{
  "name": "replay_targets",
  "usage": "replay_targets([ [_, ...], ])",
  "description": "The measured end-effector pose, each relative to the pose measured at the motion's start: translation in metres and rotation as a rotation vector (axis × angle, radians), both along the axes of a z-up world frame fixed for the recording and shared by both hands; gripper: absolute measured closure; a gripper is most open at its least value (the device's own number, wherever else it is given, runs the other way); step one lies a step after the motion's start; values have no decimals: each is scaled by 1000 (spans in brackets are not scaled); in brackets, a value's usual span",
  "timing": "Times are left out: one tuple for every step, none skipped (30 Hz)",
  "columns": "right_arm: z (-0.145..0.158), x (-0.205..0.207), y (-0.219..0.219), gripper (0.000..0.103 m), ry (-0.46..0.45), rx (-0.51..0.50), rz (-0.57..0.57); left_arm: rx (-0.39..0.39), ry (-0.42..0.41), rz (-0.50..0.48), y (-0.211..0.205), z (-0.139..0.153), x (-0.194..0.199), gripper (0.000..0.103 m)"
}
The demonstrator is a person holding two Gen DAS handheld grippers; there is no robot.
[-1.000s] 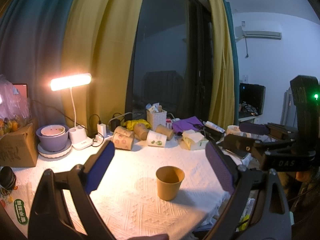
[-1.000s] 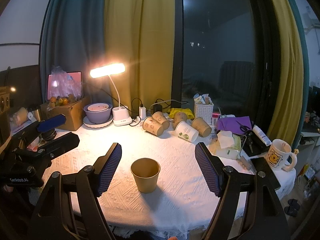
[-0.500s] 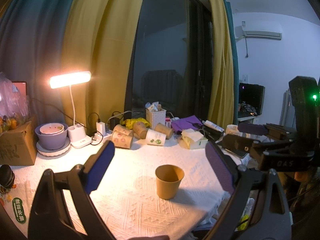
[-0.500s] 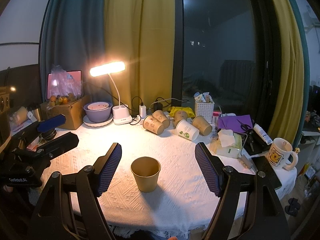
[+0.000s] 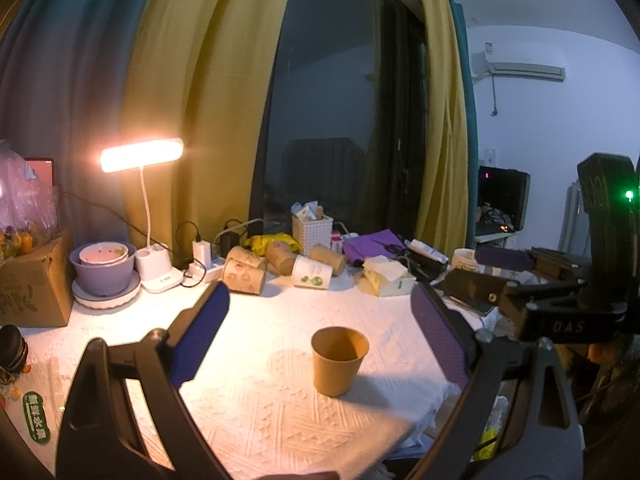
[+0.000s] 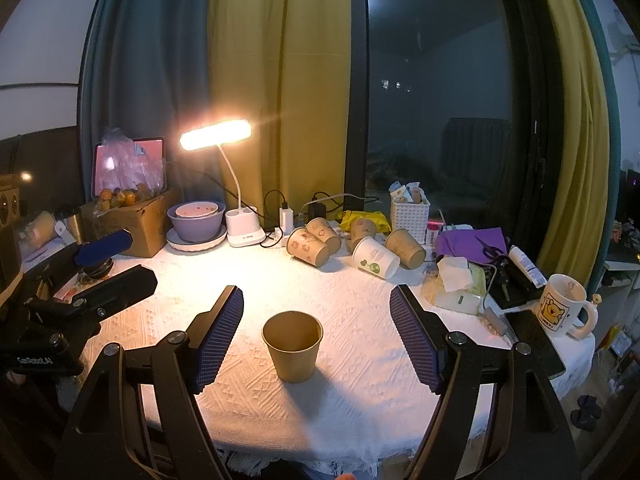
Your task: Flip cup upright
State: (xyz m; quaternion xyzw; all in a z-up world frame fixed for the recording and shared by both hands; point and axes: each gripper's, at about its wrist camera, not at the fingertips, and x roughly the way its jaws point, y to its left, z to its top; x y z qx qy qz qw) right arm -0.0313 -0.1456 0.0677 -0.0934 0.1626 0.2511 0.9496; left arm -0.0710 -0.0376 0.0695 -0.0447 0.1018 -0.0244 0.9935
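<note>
A plain brown paper cup (image 5: pixel 338 360) stands upright, mouth up, on the white tablecloth (image 5: pixel 256 400); it also shows in the right wrist view (image 6: pixel 293 345). My left gripper (image 5: pixel 320 312) is open and empty, pulled back above the near edge, the cup ahead between its fingers. My right gripper (image 6: pixel 316 312) is open and empty, likewise back from the cup. Each gripper shows in the other's view, the right one (image 5: pixel 516 276) at the right, the left one (image 6: pixel 108 264) at the left.
Several paper cups (image 6: pixel 316 242) lie on their sides at the back. A lit desk lamp (image 6: pixel 236 200), purple bowl (image 6: pixel 196 222), cardboard box (image 6: pixel 132 224), white basket (image 6: pixel 410 216), tissue box (image 6: pixel 460 288) and mug (image 6: pixel 562 310) ring the table.
The left wrist view has shifted slightly; the cup stands still and both grippers stay open.
</note>
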Motion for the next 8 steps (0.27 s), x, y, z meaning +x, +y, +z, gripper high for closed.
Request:
replay_targets([
  [1,2,0,25,1,0,-1,-1,1,1,2,0,1,10],
  [0,1,0,24,1,-1,0,-1,1,0,2,1,1,10],
  [-1,0,1,24,2,-2,0,-2,2,-2,1,0,0,10],
  [-2,-1,1,24,3,-1,0,-3,3,-2,1,0,0,10],
  [-2,-1,1,24,3,-2,0,-4,3,-4,2,1,1,10],
  [-3,-3,2,24,4,-3,0,-6,-2,-10,2,0,-1,10],
  [-2,-1,1,25,5,-3,1,-9,-7,-16,3,1,0,10],
  [-3,-1,1,24,5,-5,2,-11,-11,-17,4,1,-1,10],
])
